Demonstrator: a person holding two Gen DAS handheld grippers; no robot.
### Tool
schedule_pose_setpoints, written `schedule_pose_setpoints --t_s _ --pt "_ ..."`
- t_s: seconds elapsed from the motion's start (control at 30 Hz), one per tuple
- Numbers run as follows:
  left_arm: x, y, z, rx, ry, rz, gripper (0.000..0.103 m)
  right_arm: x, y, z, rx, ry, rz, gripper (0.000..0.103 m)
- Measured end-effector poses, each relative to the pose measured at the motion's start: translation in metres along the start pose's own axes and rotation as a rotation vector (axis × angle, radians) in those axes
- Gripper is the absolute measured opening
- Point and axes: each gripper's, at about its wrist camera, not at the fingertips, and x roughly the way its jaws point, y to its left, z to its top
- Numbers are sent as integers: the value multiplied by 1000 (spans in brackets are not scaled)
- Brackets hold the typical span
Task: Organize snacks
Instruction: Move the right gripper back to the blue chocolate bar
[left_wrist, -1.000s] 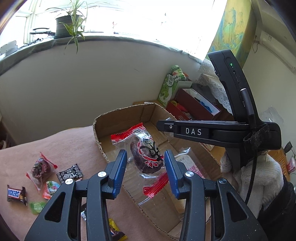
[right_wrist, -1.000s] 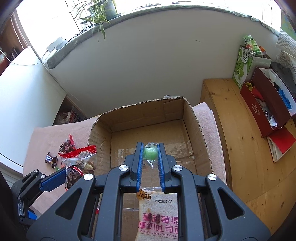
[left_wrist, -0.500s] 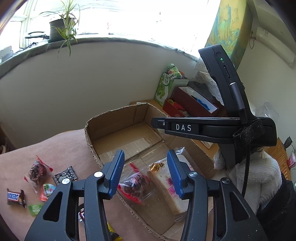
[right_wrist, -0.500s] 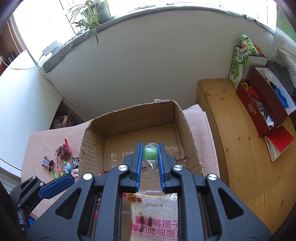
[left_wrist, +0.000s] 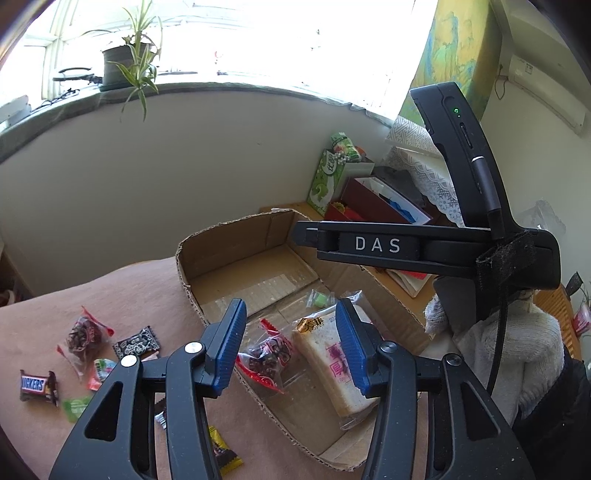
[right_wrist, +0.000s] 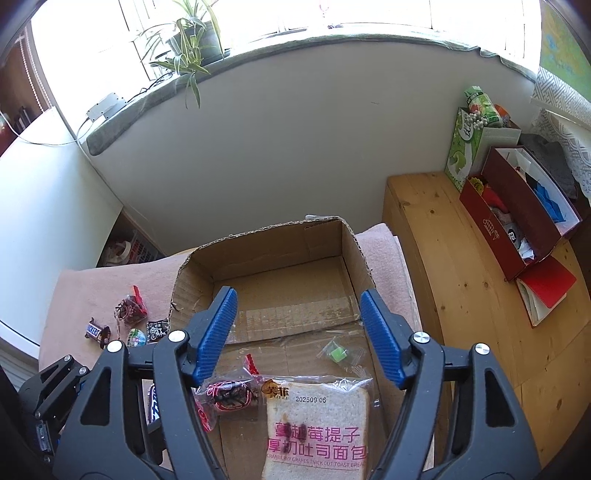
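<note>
Bread pack flat in cardboard box, lengthwise toward camera

A lived-in home room, probably a bedroom — a potted plant on the sunny windowsill upper left, a wall air conditioner upper right, lace-covered clutter on a pine bench.

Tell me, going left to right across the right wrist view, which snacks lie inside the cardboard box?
Red-edged snack bag → toast bread → green candy, which lies farther back, over the bread's right part.
</note>
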Motion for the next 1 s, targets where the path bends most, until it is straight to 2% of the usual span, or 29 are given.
schedule_pose_setpoints --t_s 0.23,0.43,0.8,1.0 --pt "-21 1 -6 -3 -20 0 50 -19 13 -7 -17 -16 3 72" --pt "-46 11 -18 -4 -42 12 55 -38 33 -19 -41 -29 26 72" --pt "-102 75 -58 -91 -73 86 55 -61 92 -52 -135 -28 99 72" --pt "-124 102 -89 -139 -66 120 55 -56 127 -75 -185 15 170 72"
